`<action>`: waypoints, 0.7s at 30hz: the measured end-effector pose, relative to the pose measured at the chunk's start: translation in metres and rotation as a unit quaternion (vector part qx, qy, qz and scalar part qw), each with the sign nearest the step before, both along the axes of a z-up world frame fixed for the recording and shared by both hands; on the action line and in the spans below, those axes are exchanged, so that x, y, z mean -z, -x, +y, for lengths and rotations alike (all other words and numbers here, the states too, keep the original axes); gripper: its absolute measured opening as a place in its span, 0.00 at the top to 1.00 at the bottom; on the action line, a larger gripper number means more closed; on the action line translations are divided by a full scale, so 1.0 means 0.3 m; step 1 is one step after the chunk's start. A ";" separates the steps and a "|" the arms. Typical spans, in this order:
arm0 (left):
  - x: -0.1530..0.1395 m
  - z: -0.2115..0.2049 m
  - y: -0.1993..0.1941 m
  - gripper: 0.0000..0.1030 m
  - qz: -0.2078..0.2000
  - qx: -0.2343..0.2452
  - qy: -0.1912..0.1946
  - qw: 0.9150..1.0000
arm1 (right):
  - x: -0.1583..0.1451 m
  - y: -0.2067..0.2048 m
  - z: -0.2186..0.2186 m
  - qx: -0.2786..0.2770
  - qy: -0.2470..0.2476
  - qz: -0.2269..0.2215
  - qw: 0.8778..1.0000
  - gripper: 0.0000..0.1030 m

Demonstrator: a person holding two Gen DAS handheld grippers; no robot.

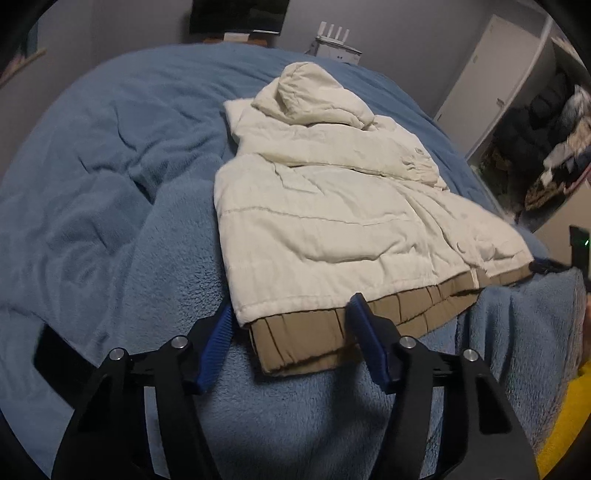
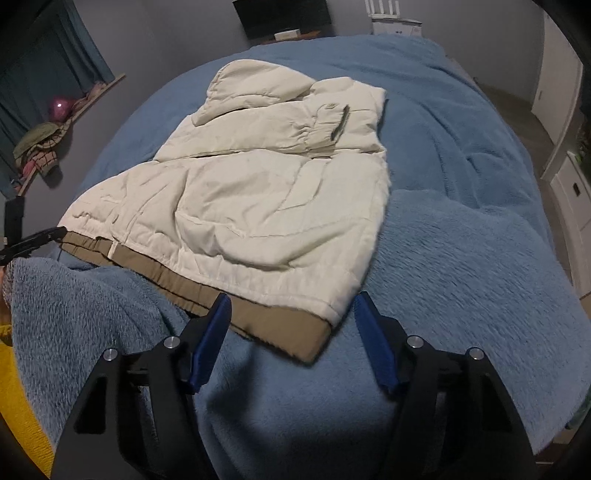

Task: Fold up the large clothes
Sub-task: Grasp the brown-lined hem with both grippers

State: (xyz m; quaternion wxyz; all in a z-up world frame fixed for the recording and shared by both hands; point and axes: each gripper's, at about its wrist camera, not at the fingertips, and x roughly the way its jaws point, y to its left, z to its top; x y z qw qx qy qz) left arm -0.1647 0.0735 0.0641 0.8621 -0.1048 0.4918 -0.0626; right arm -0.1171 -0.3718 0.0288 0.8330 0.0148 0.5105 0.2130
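A cream padded hooded jacket (image 1: 332,206) with a tan lining hem (image 1: 310,343) lies on the blue fleece bed, sleeves folded in, hood at the far end. My left gripper (image 1: 291,314) is open, its blue-padded jaws straddling the near left hem corner just above the bed. In the right wrist view the jacket (image 2: 266,192) lies ahead and my right gripper (image 2: 293,306) is open at the near right hem corner (image 2: 306,332). Each gripper's tip shows at the other view's edge (image 1: 543,265) (image 2: 40,238).
The blue fleece blanket (image 1: 110,184) covers the whole bed, with wrinkles to the left. A dark screen (image 2: 282,16) and white router (image 1: 338,38) stand beyond the far edge. An open wardrobe (image 1: 543,147) is at the right. A shelf with clothes (image 2: 40,147) is at the left.
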 end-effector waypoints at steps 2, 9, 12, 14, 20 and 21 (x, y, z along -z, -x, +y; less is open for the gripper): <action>-0.002 0.001 -0.011 0.42 -0.013 -0.003 0.015 1.000 | 0.017 -0.040 0.017 -0.003 -0.012 0.000 1.000 0.37; -0.041 0.037 -0.062 0.82 -0.048 0.002 0.015 0.999 | -0.012 -0.122 0.054 -0.008 0.004 -0.042 0.999 0.83; -0.094 0.051 -0.101 0.83 -0.072 0.007 0.025 0.997 | -0.081 -0.143 0.067 -0.015 0.007 -0.078 0.997 0.86; -0.133 0.048 -0.150 0.84 -0.087 0.009 0.025 0.996 | -0.126 -0.177 0.066 -0.011 0.001 -0.099 0.995 0.88; -0.239 0.075 -0.349 0.85 -0.125 0.001 0.023 0.992 | -0.222 -0.357 0.092 -0.006 -0.006 -0.137 0.991 0.88; -0.255 0.078 -0.387 0.85 -0.132 0.000 0.017 0.991 | -0.233 -0.383 0.096 -0.003 -0.008 -0.142 0.990 0.88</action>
